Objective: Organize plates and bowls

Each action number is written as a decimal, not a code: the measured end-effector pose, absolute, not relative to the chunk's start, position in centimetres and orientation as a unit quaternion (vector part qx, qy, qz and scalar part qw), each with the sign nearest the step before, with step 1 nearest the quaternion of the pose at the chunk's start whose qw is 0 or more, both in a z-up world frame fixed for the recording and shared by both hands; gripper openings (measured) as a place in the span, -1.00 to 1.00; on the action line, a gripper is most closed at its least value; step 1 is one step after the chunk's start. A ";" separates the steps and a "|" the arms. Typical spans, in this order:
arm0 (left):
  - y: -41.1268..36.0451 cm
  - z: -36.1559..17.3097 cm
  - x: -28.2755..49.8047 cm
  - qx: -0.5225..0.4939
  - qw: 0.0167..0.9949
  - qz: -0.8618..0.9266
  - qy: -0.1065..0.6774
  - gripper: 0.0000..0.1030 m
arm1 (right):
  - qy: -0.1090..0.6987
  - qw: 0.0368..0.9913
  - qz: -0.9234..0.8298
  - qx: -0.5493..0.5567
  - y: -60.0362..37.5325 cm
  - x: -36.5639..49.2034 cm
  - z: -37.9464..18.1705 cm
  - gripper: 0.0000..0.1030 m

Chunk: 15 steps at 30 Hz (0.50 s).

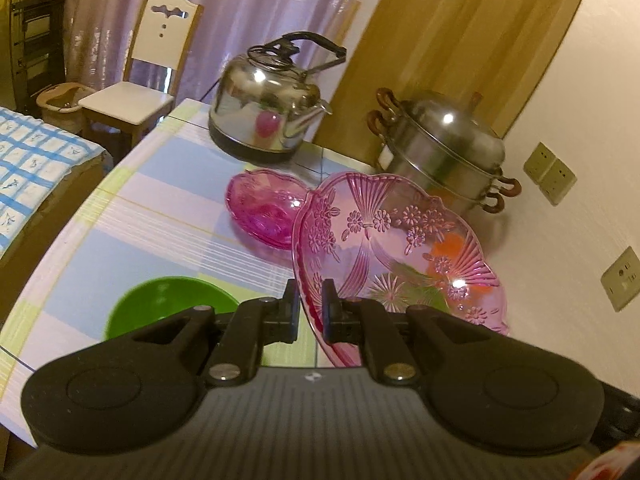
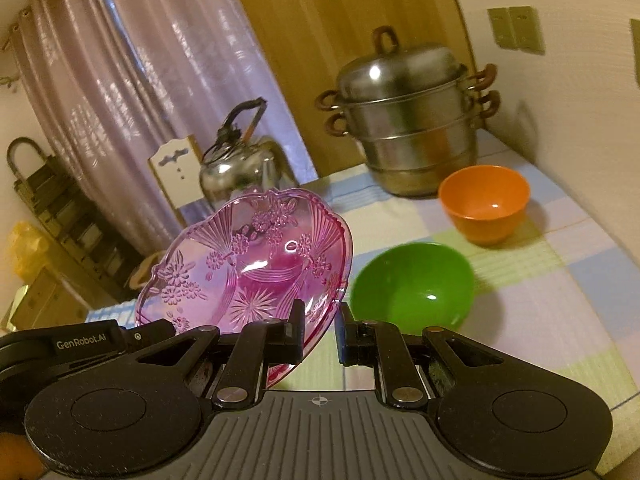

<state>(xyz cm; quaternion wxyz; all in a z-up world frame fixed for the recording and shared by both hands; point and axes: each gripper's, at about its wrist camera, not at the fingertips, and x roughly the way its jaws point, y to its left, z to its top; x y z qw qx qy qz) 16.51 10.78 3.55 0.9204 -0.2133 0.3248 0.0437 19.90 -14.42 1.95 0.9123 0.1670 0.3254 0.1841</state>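
1. Left wrist view: left gripper (image 1: pixel 310 304) jaws are clamped on the rim of one pink glass plate (image 1: pixel 396 248), held tilted above the tabletop (image 1: pixel 160 216).
2. Right wrist view: right gripper (image 2: pixel 319 322) jaws pinch the same plate's opposite rim.
3. Pink pieces: two; a smaller pink dish (image 1: pixel 262 208) lies on the tabletop behind the plate.
4. Bowls: two, one green bowl (image 2: pixel 414 286) and one orange bowl (image 2: pixel 484 202), both empty, apart.
5. Metalware: one kettle (image 1: pixel 266 116), one lidded steamer pot (image 2: pixel 412 120).
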 end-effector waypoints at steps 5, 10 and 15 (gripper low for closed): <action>11.9 3.5 16.7 -0.215 0.919 0.050 0.326 -0.82 | 0.328 0.911 0.193 0.160 -13.1 20.6 1.9 -0.70; 12.7 3.1 17.9 -0.213 0.918 0.052 0.331 -0.82 | 0.329 0.910 0.197 0.156 -12.1 21.6 1.7 -0.70; 14.2 2.2 20.0 -0.216 0.913 0.055 0.343 -0.82 | 0.336 0.906 0.204 0.159 -10.8 23.7 1.0 -0.70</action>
